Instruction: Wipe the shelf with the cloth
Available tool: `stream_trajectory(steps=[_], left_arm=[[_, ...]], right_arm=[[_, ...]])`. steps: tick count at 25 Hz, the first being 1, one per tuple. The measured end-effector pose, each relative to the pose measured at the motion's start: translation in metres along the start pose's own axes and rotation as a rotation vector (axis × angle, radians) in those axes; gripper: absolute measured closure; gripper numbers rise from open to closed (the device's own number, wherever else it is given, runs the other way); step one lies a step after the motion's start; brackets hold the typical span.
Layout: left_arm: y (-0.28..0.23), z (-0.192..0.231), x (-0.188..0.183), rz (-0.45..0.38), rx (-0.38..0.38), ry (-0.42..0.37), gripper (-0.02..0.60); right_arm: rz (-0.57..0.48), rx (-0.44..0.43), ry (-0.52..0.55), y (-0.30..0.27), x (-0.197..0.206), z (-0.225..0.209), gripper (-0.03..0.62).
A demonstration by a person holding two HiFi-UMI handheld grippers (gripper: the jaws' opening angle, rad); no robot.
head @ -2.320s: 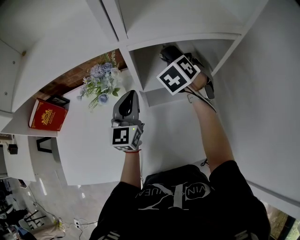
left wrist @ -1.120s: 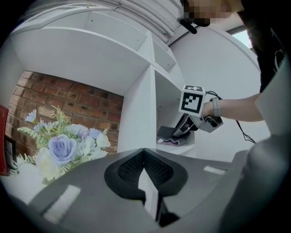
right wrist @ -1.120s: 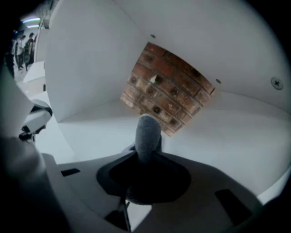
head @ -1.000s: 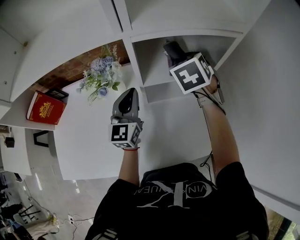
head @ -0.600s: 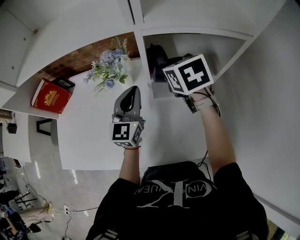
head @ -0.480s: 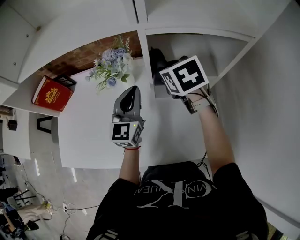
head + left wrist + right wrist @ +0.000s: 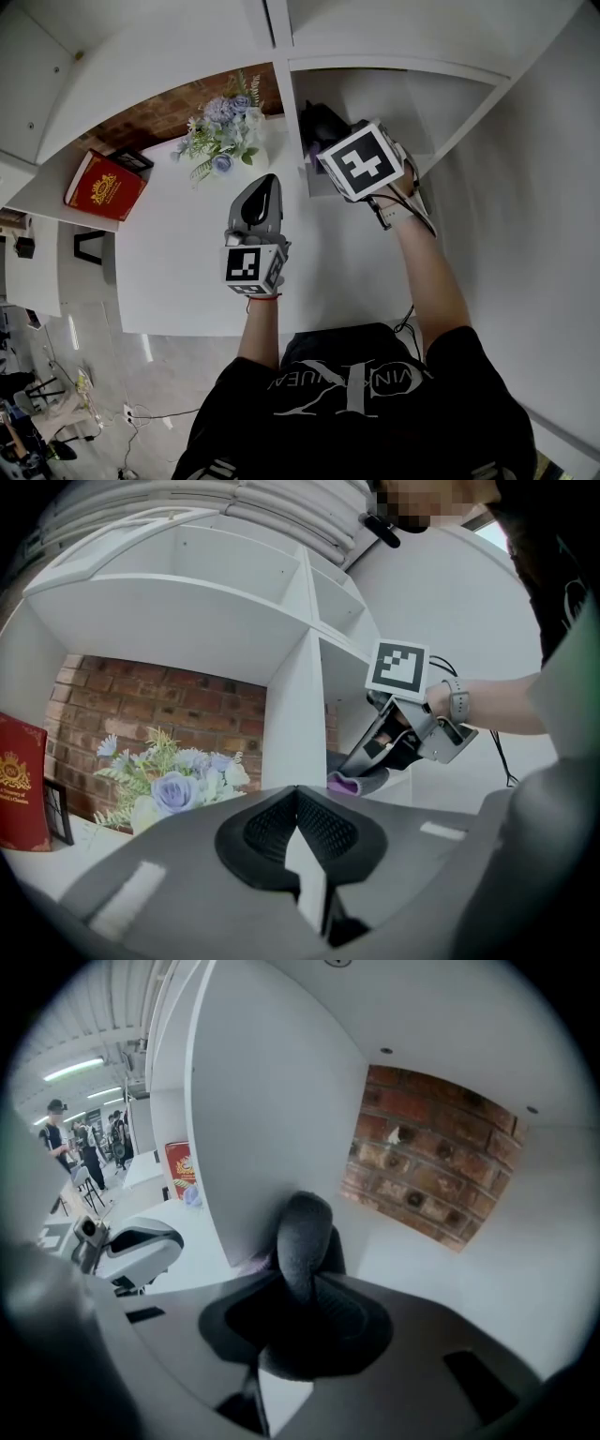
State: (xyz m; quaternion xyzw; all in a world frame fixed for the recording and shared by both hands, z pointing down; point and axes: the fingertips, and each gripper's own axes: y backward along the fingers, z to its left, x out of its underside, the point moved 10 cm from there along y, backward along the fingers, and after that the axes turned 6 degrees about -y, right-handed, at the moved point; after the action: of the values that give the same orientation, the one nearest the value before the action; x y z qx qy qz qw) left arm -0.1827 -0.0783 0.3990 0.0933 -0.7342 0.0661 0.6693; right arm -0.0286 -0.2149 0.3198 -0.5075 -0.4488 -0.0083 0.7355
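Fingers of the right gripper (image 7: 302, 1283) clamp the dark cloth (image 7: 306, 1222), which bulges ahead of them against the shelf (image 7: 450, 1260) floor. Left gripper (image 7: 298, 808) fingers are closed, empty. Wiping seems underway; the share already done can't be judged.

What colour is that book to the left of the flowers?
Red, with a gold emblem on its cover. The book shows best in the head view.

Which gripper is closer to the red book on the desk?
Left. The left gripper hovers over the white desk, with the red book off to its left. The right gripper, holding the cloth, is inside the shelf compartment beyond the divider, farther away.
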Motion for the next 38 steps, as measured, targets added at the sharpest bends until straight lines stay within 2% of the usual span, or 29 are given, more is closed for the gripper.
stream_trajectory(steps=[14, 26, 31, 38], left_arm=[[-0.016, -0.015, 0.005, 0.020, 0.033, 0.006, 0.569], [-0.025, -0.028, 0.002, 0.006, 0.061, 0.011, 0.569], [-0.024, -0.031, 0.005, 0.017, 0.072, 0.008, 0.569], [-0.011, -0.025, 0.003, 0.013, 0.042, -0.004, 0.569]], right_arm=[[-0.003, 0.150, -0.032, 0.031, 0.033, -0.048, 0.502], [0.050, 0.370, -0.018, 0.054, 0.064, -0.077, 0.502], [0.049, 0.407, 0.005, 0.052, 0.067, -0.076, 0.502], [-0.020, 0.393, 0.006, 0.056, 0.071, -0.077, 0.502]])
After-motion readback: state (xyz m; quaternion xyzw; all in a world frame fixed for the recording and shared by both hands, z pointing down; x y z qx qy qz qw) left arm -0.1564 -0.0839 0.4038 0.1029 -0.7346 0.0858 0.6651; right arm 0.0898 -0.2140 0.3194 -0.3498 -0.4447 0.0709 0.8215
